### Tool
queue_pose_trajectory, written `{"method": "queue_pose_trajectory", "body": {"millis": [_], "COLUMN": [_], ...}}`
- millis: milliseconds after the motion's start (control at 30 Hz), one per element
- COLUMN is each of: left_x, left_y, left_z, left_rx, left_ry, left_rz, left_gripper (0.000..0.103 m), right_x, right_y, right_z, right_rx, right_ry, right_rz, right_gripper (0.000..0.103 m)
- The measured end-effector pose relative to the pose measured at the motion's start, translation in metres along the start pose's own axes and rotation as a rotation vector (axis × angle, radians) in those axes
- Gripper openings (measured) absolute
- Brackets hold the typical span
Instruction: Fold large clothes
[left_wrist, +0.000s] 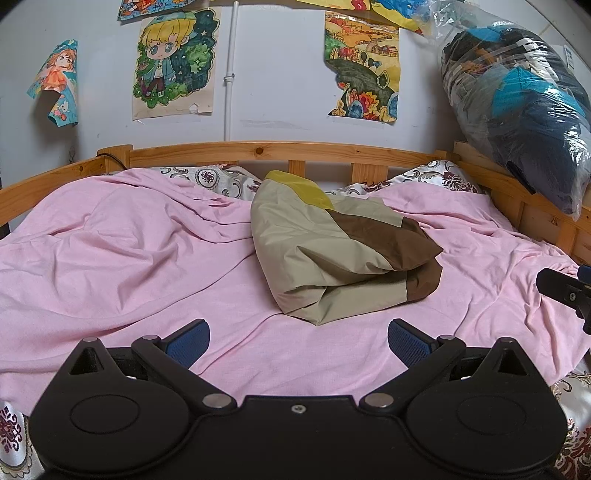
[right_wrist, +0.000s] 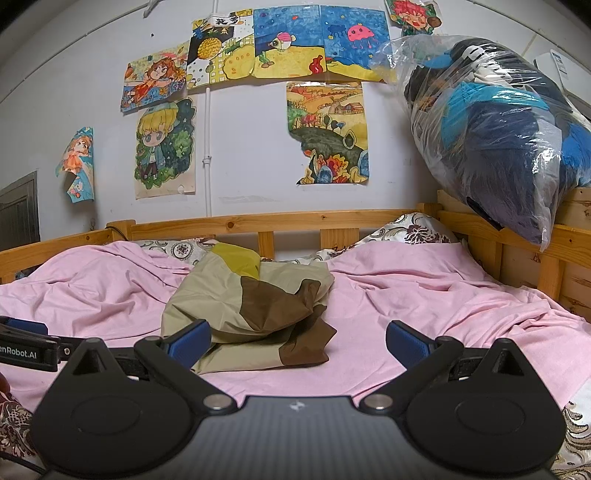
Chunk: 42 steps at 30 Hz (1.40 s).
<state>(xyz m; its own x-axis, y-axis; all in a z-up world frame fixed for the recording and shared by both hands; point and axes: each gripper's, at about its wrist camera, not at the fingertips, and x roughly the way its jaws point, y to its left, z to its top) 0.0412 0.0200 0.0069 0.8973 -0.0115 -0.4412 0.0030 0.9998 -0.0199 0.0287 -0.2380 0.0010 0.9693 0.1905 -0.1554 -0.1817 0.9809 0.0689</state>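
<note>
While both grippers gape empty, the folded garment (left_wrist: 340, 243) lies just ahead

We see the folded garment (left_wrist: 332, 243) lying on the sheet (left_wrist: 129, 258) mid-bed, ahead of both hand-held grippers: the left hand-held gripper (left_wrist: 298, 338) and, to its right, the right hand-held gripper (right_wrist: 298, 341). Behind it stands the bed rail (left_wrist: 258, 151), then the wall with drawings (left_wrist: 173, 62). A bagged bundle (left_wrist: 517, 96) rests on the rail's right corner.

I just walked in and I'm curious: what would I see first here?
Probably the folded beige, brown and yellow garment on the pink sheet mid-bed. Next, the colourful drawings on the wall behind, and a big clear bag of clothes on the wooden bed frame, right.
</note>
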Motion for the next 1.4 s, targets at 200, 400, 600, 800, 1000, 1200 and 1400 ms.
{"method": "queue_pose_trajectory", "body": {"millis": [200, 400, 600, 800, 1000, 1200, 1400], "left_x": [-0.0006, -0.0001, -0.0002, -0.0003, -0.0002, -0.0007, -0.0019], "left_y": [-0.0005, -0.0003, -0.0003, -0.0007, -0.0003, -0.0009, -0.0023], "left_z": [0.0003, 0.0000, -0.0001, -0.0001, -0.0002, 0.0000, 0.0003], "left_rx": [0.001, 0.000, 0.000, -0.001, 0.000, -0.003, -0.004], "left_ry": [0.001, 0.001, 0.001, 0.000, 0.001, 0.001, 0.002], "left_rz": [0.000, 0.001, 0.001, 0.002, 0.002, 0.001, -0.013], "left_gripper": [0.102, 0.102, 0.102, 0.102, 0.102, 0.102, 0.102], "right_x": [0.0000, -0.0005, 0.0003, 0.0004, 0.0004, 0.0004, 0.0004], "right_y": [-0.0008, -0.0014, -0.0034, -0.0029, -0.0033, -0.0038, -0.0038], "right_z": [0.0003, 0.0003, -0.0022, -0.0019, -0.0018, -0.0018, -0.0017], "right_rx": [0.000, 0.001, 0.004, 0.003, 0.003, 0.003, 0.003], "right_ry": [0.000, -0.004, -0.005, -0.005, -0.006, -0.005, -0.005], "right_rz": [0.001, 0.001, -0.002, -0.003, -0.002, -0.002, -0.002], "right_gripper": [0.103, 0.103, 0.103, 0.103, 0.103, 0.103, 0.103]}}
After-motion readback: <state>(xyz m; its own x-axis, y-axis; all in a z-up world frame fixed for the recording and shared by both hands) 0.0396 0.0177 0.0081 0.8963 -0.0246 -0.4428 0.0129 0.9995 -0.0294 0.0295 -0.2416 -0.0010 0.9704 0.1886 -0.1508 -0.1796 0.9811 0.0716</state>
